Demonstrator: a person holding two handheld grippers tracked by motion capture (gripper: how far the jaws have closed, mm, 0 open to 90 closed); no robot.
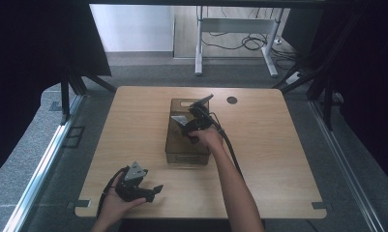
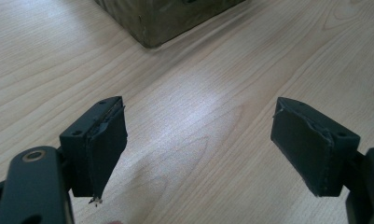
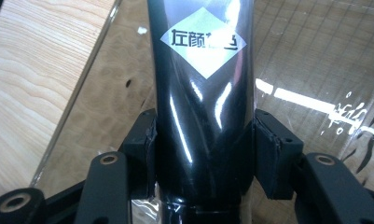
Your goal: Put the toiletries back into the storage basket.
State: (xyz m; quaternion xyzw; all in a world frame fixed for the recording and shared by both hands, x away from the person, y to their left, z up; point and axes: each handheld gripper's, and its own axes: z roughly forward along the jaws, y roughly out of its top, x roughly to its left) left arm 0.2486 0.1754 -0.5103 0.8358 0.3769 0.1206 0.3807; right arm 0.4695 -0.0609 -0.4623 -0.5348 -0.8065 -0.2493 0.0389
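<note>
A glossy black tube (image 3: 203,116) with a white diamond label, wrapped in clear film, stands between the pads of my right gripper (image 3: 203,154), which is shut on it. In the high view that gripper (image 1: 196,117) is over a clear brownish bin (image 1: 174,154) at the table's middle, and the tube (image 1: 202,102) sticks out toward the bin's far end. Near the front left edge a hand holds my left gripper (image 1: 153,189). Its jaws (image 2: 198,135) stand wide open above bare wood, and a corner of the bin (image 2: 166,18) lies ahead of them.
The wooden table (image 1: 278,145) has a round cable hole (image 1: 231,100) at the back right. A clear plastic wrap with white print (image 3: 350,116) lies in the bin beside the tube. A desk frame (image 1: 235,29) stands on the floor beyond the table.
</note>
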